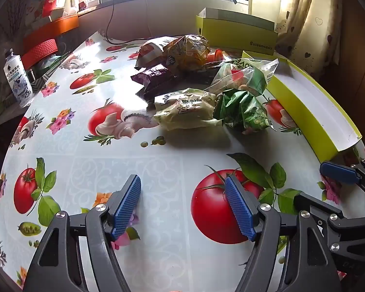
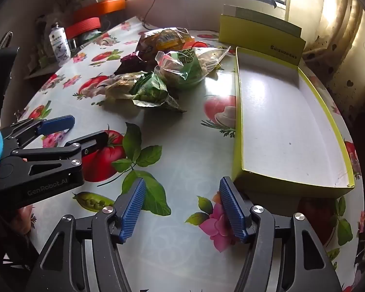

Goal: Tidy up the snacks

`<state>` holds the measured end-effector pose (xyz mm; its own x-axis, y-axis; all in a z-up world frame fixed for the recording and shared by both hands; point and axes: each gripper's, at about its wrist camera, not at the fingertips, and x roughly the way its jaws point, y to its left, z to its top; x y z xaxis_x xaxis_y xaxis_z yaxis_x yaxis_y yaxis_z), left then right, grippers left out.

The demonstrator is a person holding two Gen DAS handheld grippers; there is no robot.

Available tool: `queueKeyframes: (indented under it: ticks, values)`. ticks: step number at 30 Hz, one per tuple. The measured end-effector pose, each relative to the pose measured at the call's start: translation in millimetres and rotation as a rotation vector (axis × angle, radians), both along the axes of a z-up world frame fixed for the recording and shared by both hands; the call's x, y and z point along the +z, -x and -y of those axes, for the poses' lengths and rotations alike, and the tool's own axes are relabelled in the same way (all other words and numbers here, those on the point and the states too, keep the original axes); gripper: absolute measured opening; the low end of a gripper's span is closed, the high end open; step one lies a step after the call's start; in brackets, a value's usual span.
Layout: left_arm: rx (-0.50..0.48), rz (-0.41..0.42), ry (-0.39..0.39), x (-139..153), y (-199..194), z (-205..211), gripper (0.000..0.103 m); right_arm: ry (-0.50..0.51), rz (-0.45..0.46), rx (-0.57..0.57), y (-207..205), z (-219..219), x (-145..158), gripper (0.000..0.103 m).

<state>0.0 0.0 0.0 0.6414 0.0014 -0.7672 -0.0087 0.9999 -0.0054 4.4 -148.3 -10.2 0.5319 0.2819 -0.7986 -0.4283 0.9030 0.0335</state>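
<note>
From the left wrist view, the left claw (image 1: 182, 204) hangs over the table (image 1: 158, 255) with its blue ribbed pads spread wide and nothing between them. The snacks lie in a heap well ahead of it, near the table's far middle: a pale beige packet (image 1: 186, 112) nearest, a crumpled green packet (image 1: 245, 113) touching its right side, a clear-and-green bag (image 1: 243, 75) behind those, a purple packet (image 1: 155, 77) to the left, and a yellow-orange bag (image 1: 187, 51) farthest back. A shallow yellow-green box (image 1: 314, 112) with a white inside lies to the right of the heap; the right claw's blue tip shows just past its near corner. The table wears a glossy cloth printed with tomatoes, mushrooms and flowers. A window runs along the far wall, a heart-patterned curtain (image 1: 304, 19) hangs at the right, and a white bottle (image 1: 17, 77) stands at the left edge.

From the right wrist view, the right claw (image 2: 182, 209) is likewise released and empty, low over the cloth, just beside the box's near end wall (image 2: 287, 185). The heap lies ahead and to the left, apart from the box. The left claw reaches in from the left, its body marked "GenRobot.AI". A second yellow-green box (image 2: 260, 36) at the back carries upside-down lettering that I cannot read with certainty.
</note>
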Motion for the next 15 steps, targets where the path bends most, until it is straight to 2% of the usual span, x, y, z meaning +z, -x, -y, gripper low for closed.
queueKeyframes:
  ticks: [15]
  values:
    - [0.000,0.000,0.002,0.0,0.0,-0.1,0.072,0.004,0.001,0.000,0.7,-1.4,-0.9,0.067]
